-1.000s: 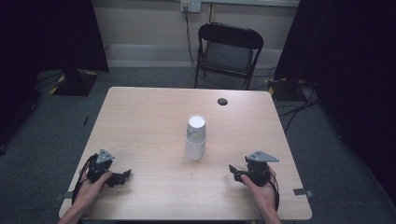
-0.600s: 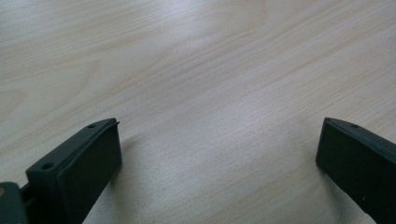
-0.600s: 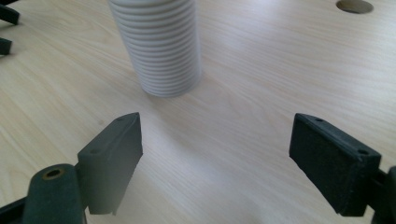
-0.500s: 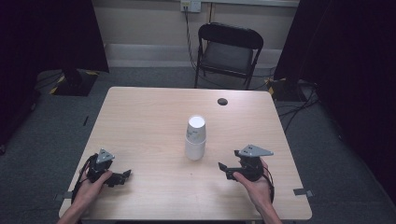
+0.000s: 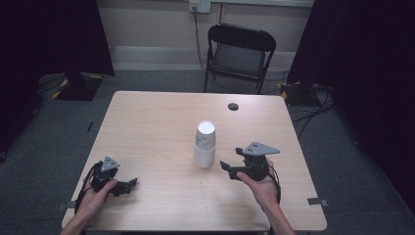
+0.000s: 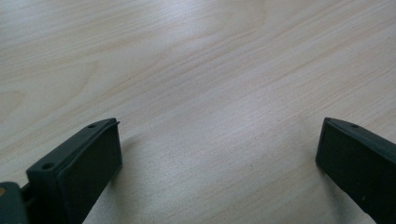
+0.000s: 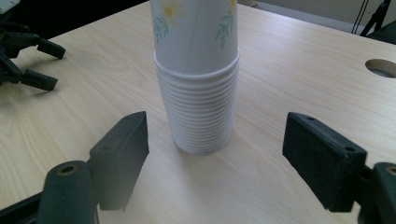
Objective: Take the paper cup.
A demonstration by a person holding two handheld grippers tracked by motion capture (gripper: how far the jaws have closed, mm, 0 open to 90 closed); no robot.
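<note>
A stack of white paper cups stands upside down at the middle of the wooden table; its top cup bears a flower print. My right gripper is open, just right of the stack and pointing at it; in the right gripper view the stack's ribbed rims stand a little beyond the two spread jaws, untouched. My left gripper rests open on the table near the front left corner, nothing between its fingers.
A round cable hole sits near the table's far right edge. A black folding chair stands behind the table. Cables run over the floor at the right. Bare tabletop lies between the two grippers.
My right gripper has moved left and forward from the table's right side toward the cup stack. The left gripper has stayed in place.
</note>
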